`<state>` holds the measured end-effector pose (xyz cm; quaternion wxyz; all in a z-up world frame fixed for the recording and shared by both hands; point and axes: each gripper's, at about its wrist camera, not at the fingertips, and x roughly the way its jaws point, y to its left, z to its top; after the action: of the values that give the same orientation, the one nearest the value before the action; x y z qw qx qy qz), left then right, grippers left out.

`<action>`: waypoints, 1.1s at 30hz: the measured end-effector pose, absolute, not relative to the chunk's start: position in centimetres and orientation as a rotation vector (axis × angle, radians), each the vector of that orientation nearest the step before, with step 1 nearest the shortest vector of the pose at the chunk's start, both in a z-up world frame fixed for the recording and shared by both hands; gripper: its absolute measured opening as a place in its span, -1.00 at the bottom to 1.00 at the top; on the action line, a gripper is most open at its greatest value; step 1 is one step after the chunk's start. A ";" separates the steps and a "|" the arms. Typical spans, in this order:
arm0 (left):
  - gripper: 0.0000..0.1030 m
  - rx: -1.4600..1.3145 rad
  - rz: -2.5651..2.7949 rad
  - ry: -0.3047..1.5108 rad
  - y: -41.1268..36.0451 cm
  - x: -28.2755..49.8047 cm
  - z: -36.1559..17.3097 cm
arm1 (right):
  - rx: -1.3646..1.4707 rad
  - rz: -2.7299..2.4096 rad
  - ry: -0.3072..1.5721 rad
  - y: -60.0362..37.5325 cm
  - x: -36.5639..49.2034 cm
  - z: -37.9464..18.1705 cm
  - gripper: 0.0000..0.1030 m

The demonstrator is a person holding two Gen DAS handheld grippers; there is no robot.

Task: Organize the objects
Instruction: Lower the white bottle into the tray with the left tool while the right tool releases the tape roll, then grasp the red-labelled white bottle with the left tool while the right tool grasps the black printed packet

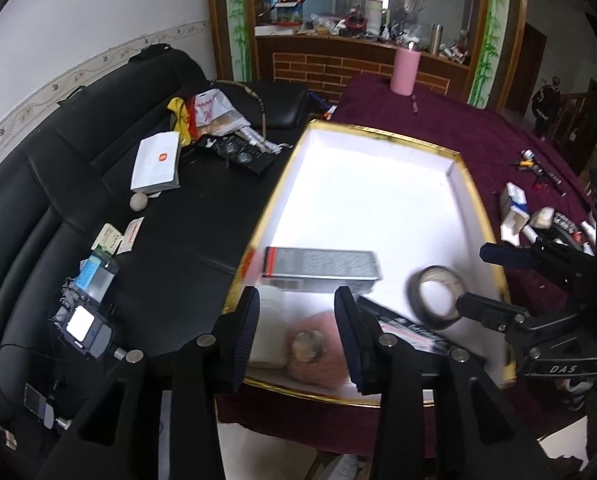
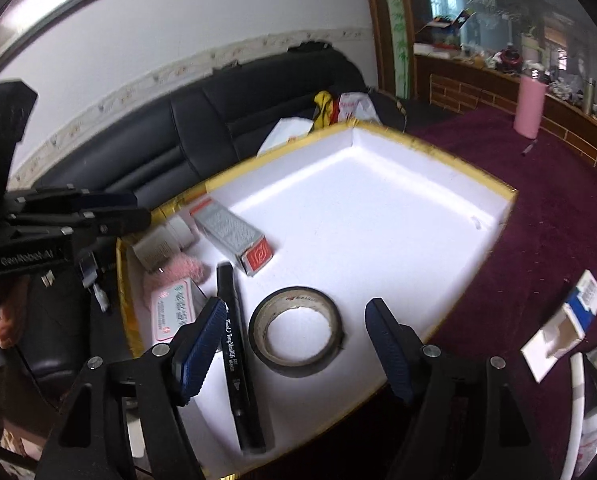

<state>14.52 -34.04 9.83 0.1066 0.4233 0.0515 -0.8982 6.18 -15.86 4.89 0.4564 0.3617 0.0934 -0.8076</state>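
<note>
White-lined tray [image 2: 378, 184], gold-edged, on a maroon tablecloth [image 2: 538, 216]; fills the centre of both views.

Contents, right wrist view:
- Tape roll [image 2: 296, 330], dark outside and pale inside, flat on the tray floor at lower centre, between the right gripper [image 2: 298, 344] fingers but touched by neither; jaws released, wide.
- Black marker [image 2: 238, 364], lengthwise, just left of the roll, its upper part beside the left-hand pad.
- Grey carton [image 2: 232, 236] with red end face, centre left.
- Pale bottle [image 2: 164, 242] on its side, pink fluffy item [image 2: 178, 272] and a pink printed card pack [image 2: 174, 308], grouped at the tray's left end.

Left gripper [image 1: 296, 330]: lower centre of its own view, above the pink fluffy item, jaws parted and empty (this frame is motion-blurred).

Outside the tray: blue-and-white box [image 2: 566, 320], lower right; pink cylinder [image 2: 530, 108], upper right; black sofa [image 1: 98, 200] with scattered packets, left.
</note>
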 end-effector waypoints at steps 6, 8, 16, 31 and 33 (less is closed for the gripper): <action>0.02 1.208 -2.749 0.198 -31.0 14.4 10.8 | 0.839 -2.097 0.089 -9.6 7.3 6.5 0.78; 0.17 1.208 -2.785 0.229 -29.6 14.0 10.8 | 0.832 -2.150 0.052 -7.3 7.7 6.5 0.86; 0.25 1.313 -2.926 0.324 -23.7 12.1 10.5 | 0.849 -2.372 -0.007 1.4 10.2 5.8 1.00; 0.37 1.595 -3.014 0.439 -13.4 8.5 7.9 | 0.886 -2.619 -0.327 13.5 11.3 4.6 1.00; 0.37 1.604 -3.009 0.436 -12.8 8.2 7.8 | 0.882 -2.636 -0.333 14.3 11.3 4.8 1.00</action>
<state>8.18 -12.82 7.77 -0.1473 0.4616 0.1254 -0.8658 11.32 14.28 4.77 0.1701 0.3103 -0.1172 -0.9279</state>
